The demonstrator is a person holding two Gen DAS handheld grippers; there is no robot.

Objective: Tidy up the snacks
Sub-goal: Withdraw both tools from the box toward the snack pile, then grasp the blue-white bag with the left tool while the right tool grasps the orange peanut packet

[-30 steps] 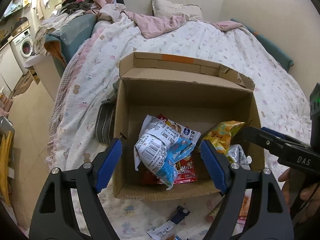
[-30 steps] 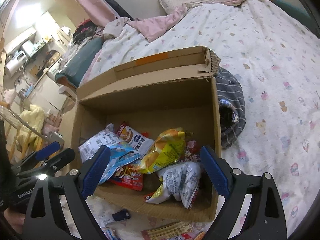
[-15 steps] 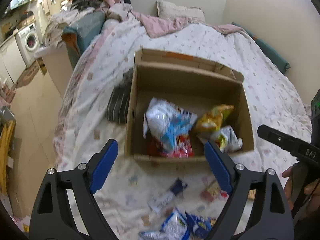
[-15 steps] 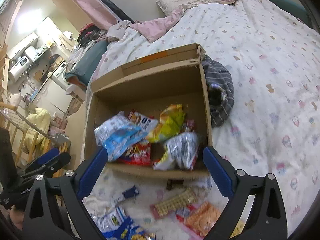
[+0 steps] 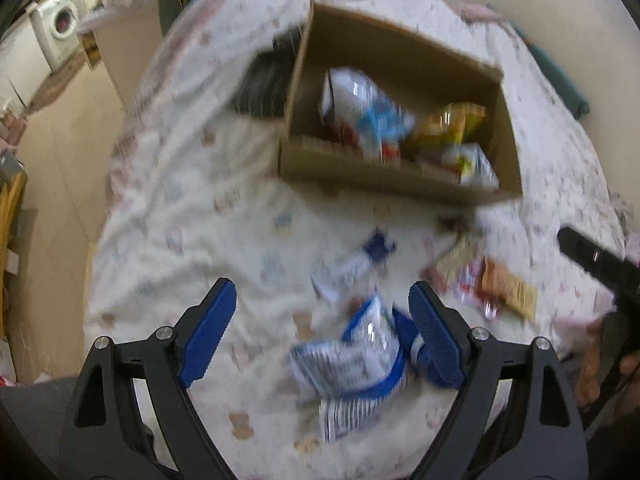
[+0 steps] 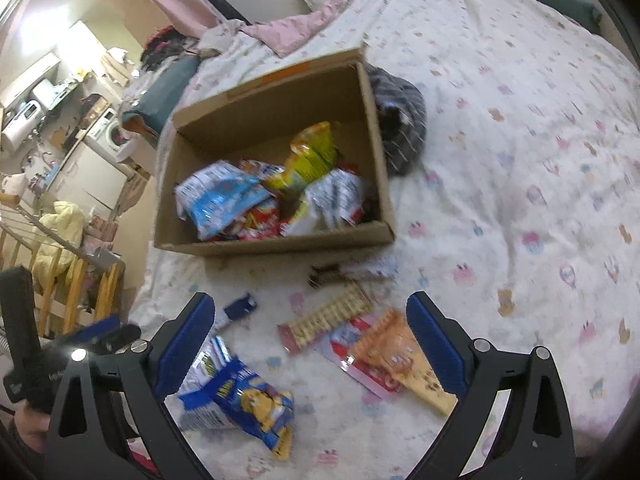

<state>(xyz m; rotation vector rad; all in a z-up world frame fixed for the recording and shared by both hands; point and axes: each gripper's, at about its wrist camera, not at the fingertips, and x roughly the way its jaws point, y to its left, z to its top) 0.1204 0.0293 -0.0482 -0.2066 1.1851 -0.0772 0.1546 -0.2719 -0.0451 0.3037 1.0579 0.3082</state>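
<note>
Both the left gripper (image 5: 322,334) and right gripper (image 6: 308,332) were held spread and empty above loose packets (image 6: 240,392), apparently for picking toward the box (image 6: 276,240) ahead.

A cardboard box (image 6: 276,240) holding snack bags (image 6: 224,200) is set on the bed (image 6: 520,160) beyond the right gripper (image 6: 310,336), loose packets (image 6: 384,352) lying between its fingers.
</note>
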